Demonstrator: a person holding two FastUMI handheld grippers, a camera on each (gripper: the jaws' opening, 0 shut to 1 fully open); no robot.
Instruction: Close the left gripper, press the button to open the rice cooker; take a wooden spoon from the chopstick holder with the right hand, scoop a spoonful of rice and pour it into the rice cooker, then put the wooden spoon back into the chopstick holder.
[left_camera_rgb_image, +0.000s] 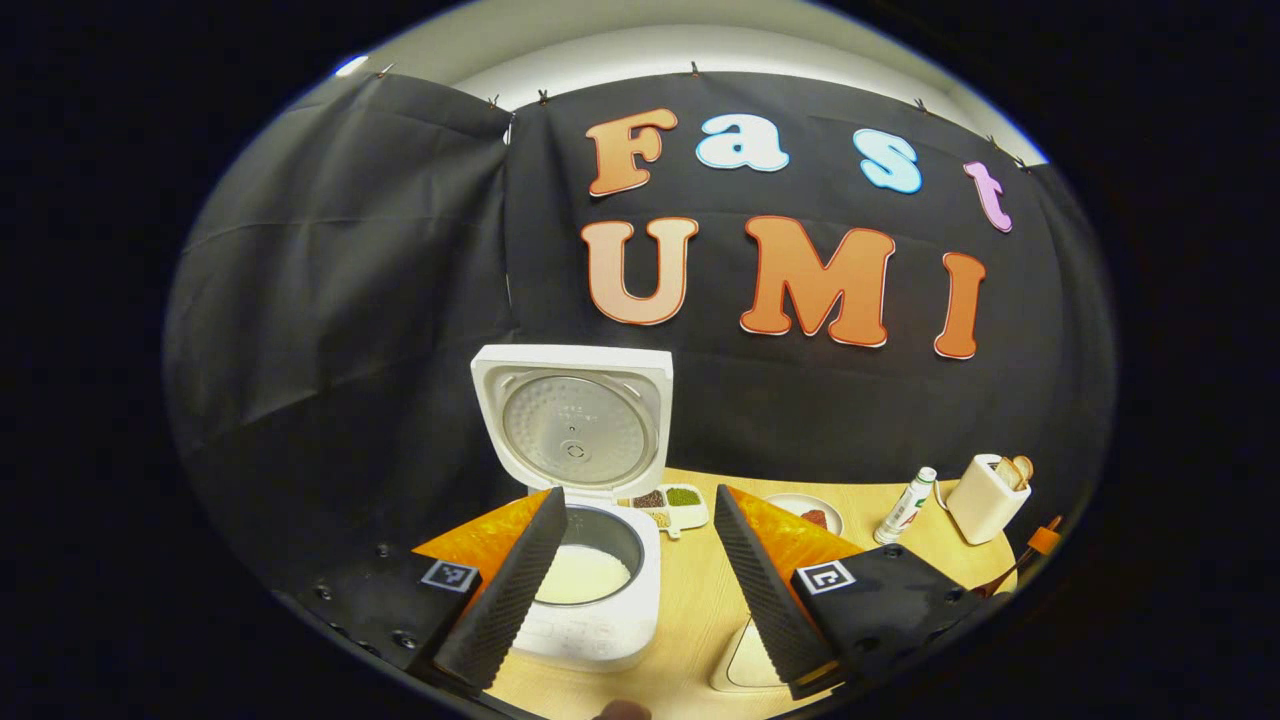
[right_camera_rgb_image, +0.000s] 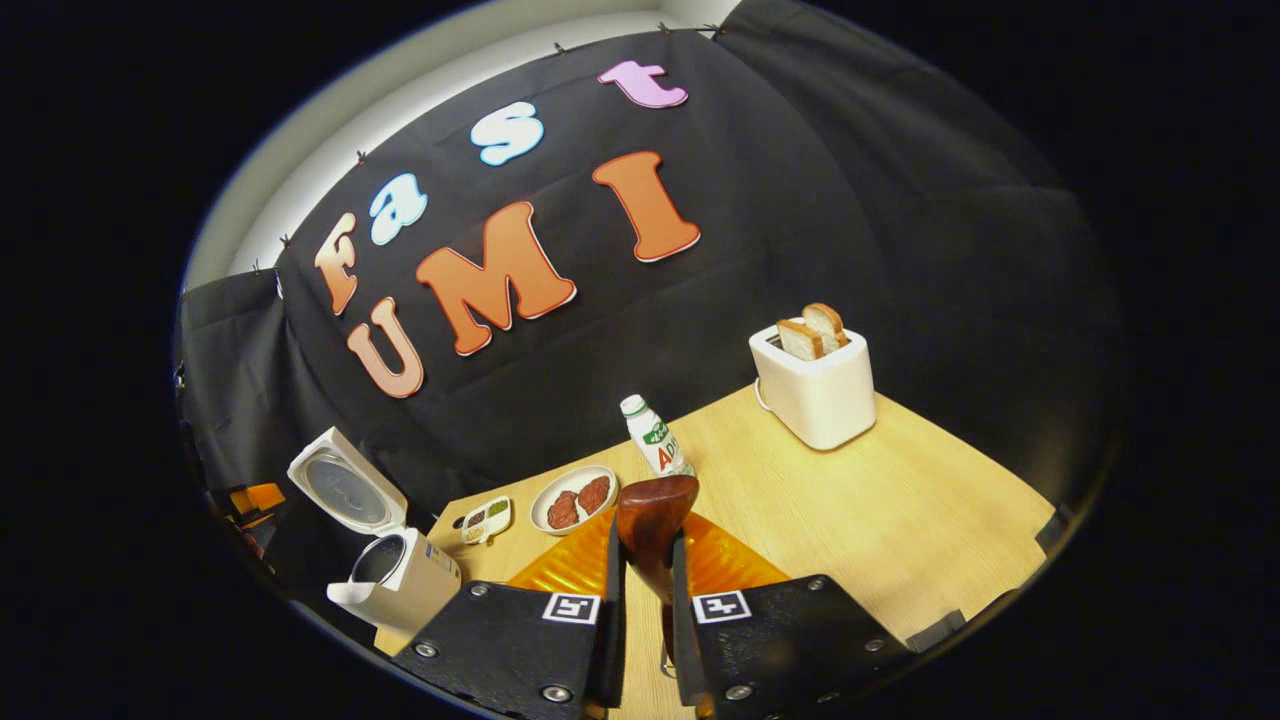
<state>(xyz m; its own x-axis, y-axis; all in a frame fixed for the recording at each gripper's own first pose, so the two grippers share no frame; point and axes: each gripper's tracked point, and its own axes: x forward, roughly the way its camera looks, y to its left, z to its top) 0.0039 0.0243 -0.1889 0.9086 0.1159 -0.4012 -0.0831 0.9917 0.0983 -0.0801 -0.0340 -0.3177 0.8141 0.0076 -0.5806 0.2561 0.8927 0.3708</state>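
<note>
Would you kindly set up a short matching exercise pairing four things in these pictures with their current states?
Things:
1. rice cooker
2. wooden spoon
3. toaster
4. left gripper

States:
A. clamped between two fingers
B. lid up
C. fingers spread apart, holding nothing
D. bread slices sticking out of the top

Pairs: 1-B, 2-A, 3-D, 4-C

From my seat, the wooden spoon (right_camera_rgb_image: 655, 520) shows its bowl, but the handle drops between the right gripper (right_camera_rgb_image: 648, 590) fingers and out of sight. The rice cooker (left_camera_rgb_image: 590, 580) has its front panel half covered by a left gripper (left_camera_rgb_image: 640, 580) finger. The compartment dish (left_camera_rgb_image: 672, 503) holds contents too small to identify.
</note>
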